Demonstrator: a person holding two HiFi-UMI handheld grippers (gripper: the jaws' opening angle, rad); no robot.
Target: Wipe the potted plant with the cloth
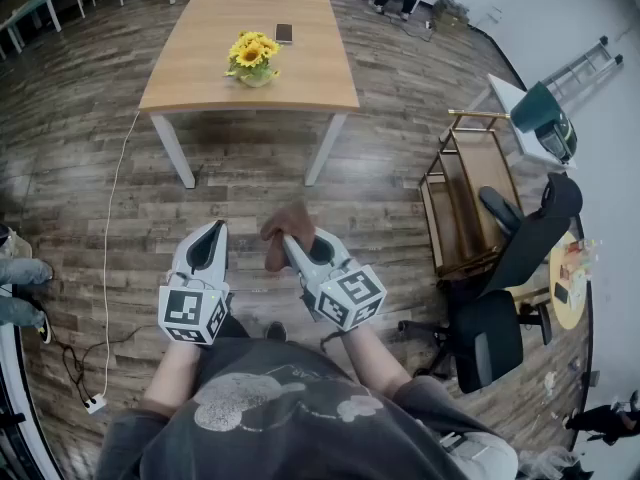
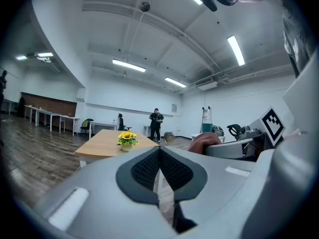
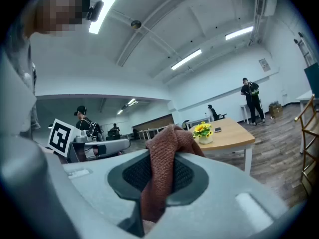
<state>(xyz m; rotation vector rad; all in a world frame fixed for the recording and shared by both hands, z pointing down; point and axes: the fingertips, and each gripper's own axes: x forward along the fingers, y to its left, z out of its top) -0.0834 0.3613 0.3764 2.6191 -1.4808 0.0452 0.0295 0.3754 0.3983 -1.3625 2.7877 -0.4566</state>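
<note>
Currently right gripper (image 1: 287,238) clamps rust-brown knitted cloth (image 3: 160,176); left gripper (image 2: 159,152) closed, empty. Yellow-flowered potted plant (image 1: 252,58) at 12 o'clock.

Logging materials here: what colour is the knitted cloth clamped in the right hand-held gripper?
Reddish-brown knitted cloth, best seen in the right gripper view.

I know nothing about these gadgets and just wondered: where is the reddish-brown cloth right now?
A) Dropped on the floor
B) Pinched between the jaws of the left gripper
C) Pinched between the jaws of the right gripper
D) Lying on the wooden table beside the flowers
C: the right gripper view shows the cloth clamped between the jaws of the right gripper, well short of the potted plant on the table.
</note>
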